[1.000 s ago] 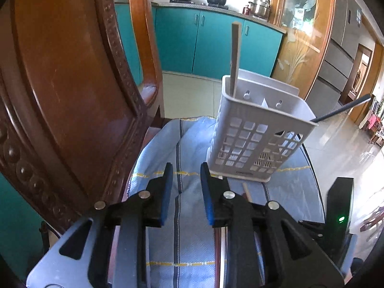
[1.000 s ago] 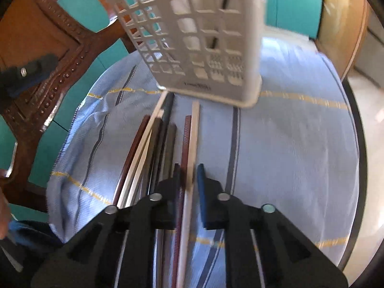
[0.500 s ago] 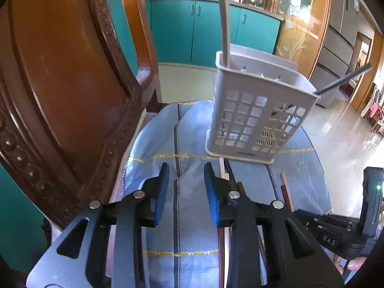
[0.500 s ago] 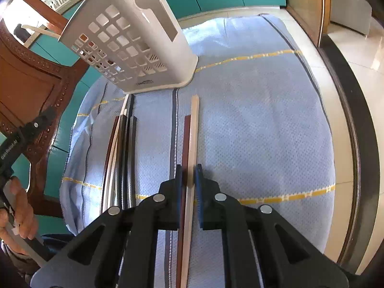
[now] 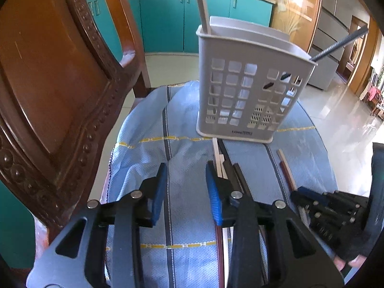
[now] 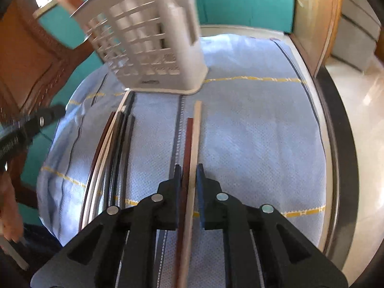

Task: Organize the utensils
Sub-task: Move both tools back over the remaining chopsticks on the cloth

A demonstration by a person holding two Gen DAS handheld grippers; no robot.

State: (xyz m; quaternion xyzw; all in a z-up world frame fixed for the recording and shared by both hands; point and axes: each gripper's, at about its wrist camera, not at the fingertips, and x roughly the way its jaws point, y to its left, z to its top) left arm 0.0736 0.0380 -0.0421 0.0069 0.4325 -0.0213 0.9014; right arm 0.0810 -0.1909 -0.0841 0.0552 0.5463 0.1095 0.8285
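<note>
A white perforated utensil basket (image 5: 249, 88) stands on the blue cloth (image 5: 187, 144); a pale chopstick (image 5: 202, 4) and a dark ridged one (image 5: 340, 45) stick out of it. It also shows in the right wrist view (image 6: 153, 40). My right gripper (image 6: 188, 175) has its jaws close around a pale chopstick (image 6: 195, 139) and a reddish-brown one (image 6: 187, 141) that lie on the cloth; I cannot tell whether it grips them. A bundle of several chopsticks (image 6: 112, 144) lies to their left. My left gripper (image 5: 186, 180) is open and empty above the cloth, in front of the basket.
A carved wooden chair back (image 5: 55, 79) stands close on the left. The round table's dark rim (image 6: 340, 144) curves along the right. Teal kitchen cabinets (image 5: 168, 19) and a tiled floor lie beyond. The right gripper also shows in the left wrist view (image 5: 331, 211).
My left gripper has opened wider and moved closer to the basket. My right gripper has shifted while staying over the pale and brown chopsticks, its jaws slightly wider apart.
</note>
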